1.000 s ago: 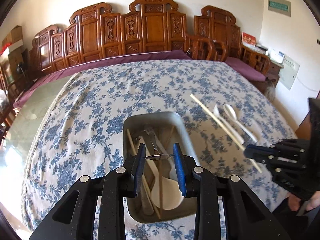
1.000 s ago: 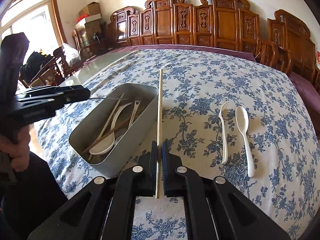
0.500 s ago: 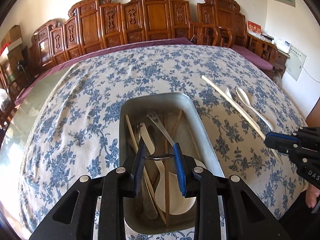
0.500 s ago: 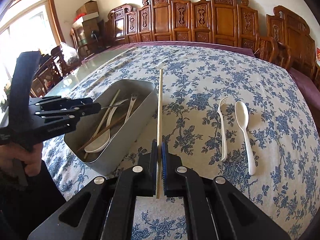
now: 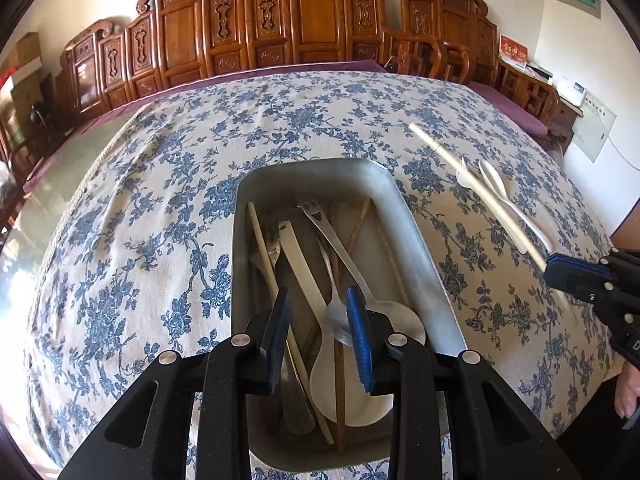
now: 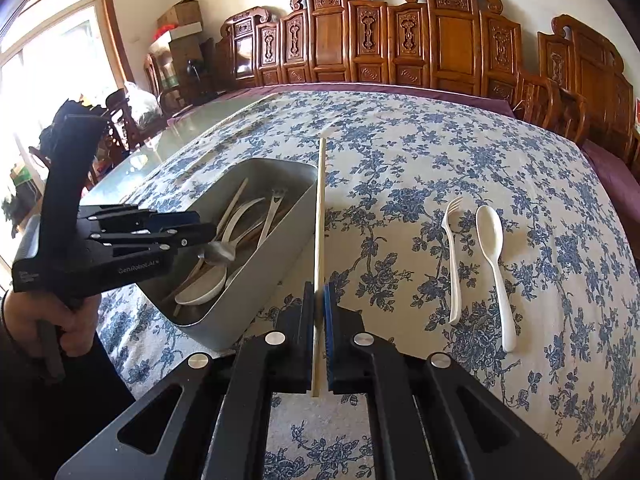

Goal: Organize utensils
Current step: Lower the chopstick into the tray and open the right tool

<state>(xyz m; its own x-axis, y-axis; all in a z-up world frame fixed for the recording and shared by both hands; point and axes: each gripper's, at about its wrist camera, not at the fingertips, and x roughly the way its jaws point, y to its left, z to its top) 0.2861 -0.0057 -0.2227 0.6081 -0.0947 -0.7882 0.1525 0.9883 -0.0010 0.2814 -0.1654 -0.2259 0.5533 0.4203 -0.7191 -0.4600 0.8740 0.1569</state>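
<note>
- Right tool point(image 6: 319, 312): clamped narrow on the near end of a pale chopstick point(image 6: 319, 220). Shaft points away over the counter point(image 6: 400, 152), just right of the metal tray point(image 6: 260, 280).
- Left tool point(image 5: 318, 294): poised over the near half of the tray, jaws part-way apart. Small metal spoon point(image 5: 338, 320) with its bowl at the tips, against the right pad, with a gap to the left pad. Cannot tell whether pinched or loose.
- Tray contents: steel fork, white ladle-type spoon, more chopsticks, all lying lengthwise.
- Not yet stowed: white plastic fork point(image 6: 454, 264) and white plastic spoon point(image 6: 494, 264), side by side on the cloth, right of the held chopstick and well apart from the tray.
- Chopstick handling, as judged: light, stiff, smooth and thin. Likely to pivot or slide in an end grip, so hold nearer mid-length where possible and keep the shaft parallel to the tray's long side when lowering.
- Metal spoon, as judged: heaviest item, rigid, polished and slippery. Prefer the flat handle to the curved bowl.
- Plastic pieces, as judged: very light, slightly flexible, flat on soft cloth. Take at the narrow handle neck, pads across the width, with moderate force.
</note>
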